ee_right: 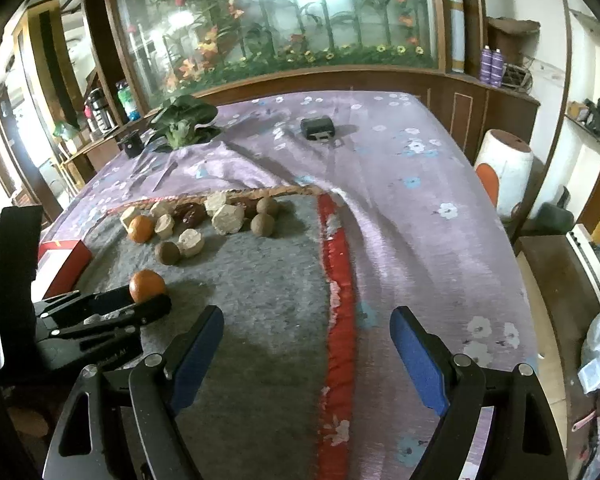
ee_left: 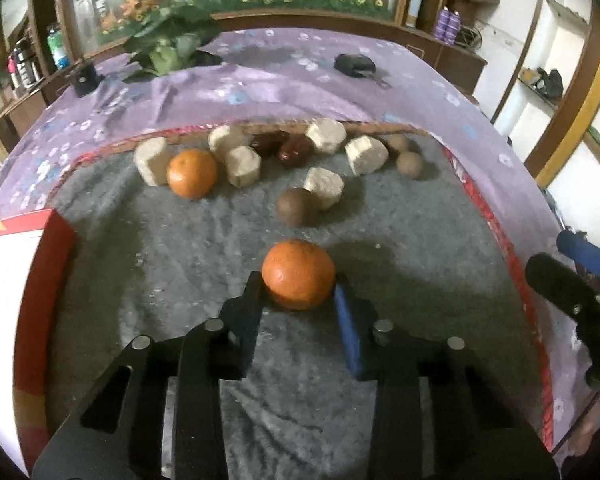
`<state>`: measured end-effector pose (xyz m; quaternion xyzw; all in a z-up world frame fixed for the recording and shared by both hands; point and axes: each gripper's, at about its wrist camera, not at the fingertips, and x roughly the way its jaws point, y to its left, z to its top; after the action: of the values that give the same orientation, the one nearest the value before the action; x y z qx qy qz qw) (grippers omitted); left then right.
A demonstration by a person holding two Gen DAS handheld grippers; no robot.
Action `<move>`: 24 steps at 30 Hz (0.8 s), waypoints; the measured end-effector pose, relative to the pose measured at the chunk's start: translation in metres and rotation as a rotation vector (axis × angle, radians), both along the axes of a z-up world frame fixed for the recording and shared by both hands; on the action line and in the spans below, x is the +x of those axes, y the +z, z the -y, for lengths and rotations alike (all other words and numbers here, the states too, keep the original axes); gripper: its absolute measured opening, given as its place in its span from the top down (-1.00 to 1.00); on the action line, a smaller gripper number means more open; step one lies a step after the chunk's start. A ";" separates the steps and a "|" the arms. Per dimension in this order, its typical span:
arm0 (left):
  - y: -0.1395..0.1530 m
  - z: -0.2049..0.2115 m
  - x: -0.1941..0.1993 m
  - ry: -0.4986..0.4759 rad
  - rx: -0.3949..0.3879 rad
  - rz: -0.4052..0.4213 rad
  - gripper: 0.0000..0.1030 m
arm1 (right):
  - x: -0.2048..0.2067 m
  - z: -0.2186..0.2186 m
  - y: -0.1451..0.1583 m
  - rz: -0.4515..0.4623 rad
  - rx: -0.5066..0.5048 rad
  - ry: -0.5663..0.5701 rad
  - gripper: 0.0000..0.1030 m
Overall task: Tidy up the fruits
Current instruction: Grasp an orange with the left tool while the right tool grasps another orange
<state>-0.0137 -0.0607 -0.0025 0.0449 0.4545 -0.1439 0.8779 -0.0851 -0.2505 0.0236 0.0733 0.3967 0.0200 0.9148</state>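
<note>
Orange point(ee_left: 298, 274) sits near the middle of the grey mat point(ee_left: 204, 264), caught between the two fingers of the left gripper point(ee_left: 300, 292), whose pads press on its left and right sides; the fruit rests on the mat; from the right wrist view the same orange point(ee_right: 147, 285) shows at the tips of that gripper point(ee_right: 156, 300), well to the left. Right gripper point(ee_right: 306, 322) hangs with its jaws spread wide and nothing between them, over the mat's red border point(ee_right: 340, 280); it appears at the right edge of the left wrist view too. Farther back lie a second orange point(ee_left: 192, 178), pale beige chunks point(ee_left: 242, 166), dark red fruits point(ee_left: 294, 150) and brown round fruits point(ee_left: 296, 206), clustered by the mat's far edge; a red box point(ee_left: 32, 280) stands at the left; purple flowered cloth point(ee_left: 260, 84) covers the table beyond.
</note>
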 end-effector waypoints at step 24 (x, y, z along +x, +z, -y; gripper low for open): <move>0.060 -0.114 -0.017 0.219 -0.037 0.083 0.35 | 0.078 -0.125 0.008 0.008 0.032 0.400 -0.34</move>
<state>-0.0309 0.0535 0.0579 -0.0153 0.4172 -0.0538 0.9071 -0.0071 -0.1257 0.0320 0.0073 0.3991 0.2081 0.8930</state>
